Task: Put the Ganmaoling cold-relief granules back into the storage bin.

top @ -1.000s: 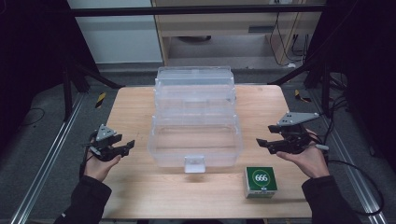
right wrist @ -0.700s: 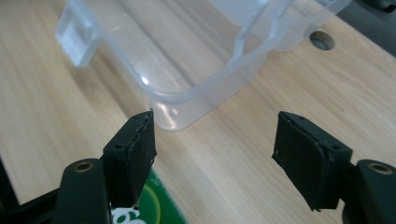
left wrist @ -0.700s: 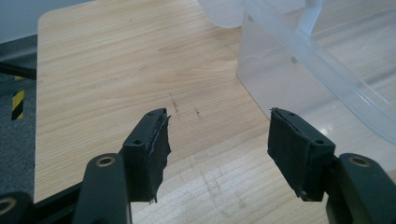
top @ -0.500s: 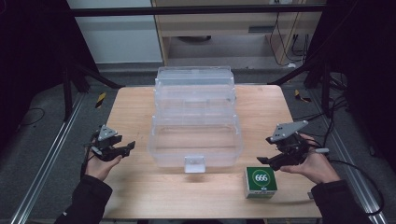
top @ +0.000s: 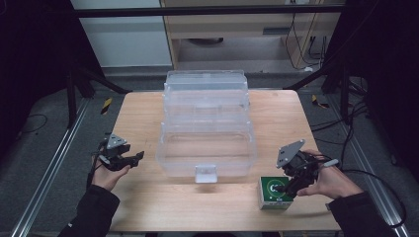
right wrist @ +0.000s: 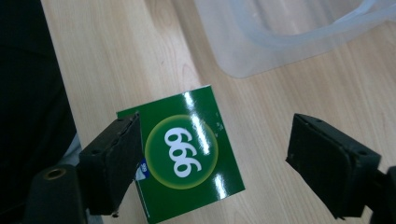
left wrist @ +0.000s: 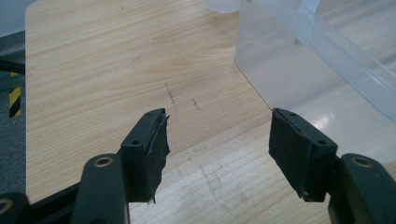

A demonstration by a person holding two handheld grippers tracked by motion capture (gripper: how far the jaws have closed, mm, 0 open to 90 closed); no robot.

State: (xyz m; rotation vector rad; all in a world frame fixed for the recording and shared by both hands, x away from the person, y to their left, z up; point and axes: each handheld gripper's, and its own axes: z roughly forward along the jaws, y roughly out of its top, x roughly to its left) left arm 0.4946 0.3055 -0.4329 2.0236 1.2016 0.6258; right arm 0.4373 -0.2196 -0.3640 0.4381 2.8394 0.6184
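Green box approached by the right gripper beside the clear bin

High view: the right gripper is held over the green box at the table's five o'clock, the left gripper at eight o'clock; left gripper view: jaws are spread beside the clear bin; right gripper view: jaws, just opened wider, are spread above the box, untouched.

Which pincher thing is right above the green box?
The right gripper: its open jaws hang over the green box. The left gripper hovers above bare table.

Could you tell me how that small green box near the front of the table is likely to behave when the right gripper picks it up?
The green box looks like thin printed card, so probably light and easily dented. Its glossy top reflects light, so it may slip. It lies flat on the table, so it is unlikely to roll or tip.
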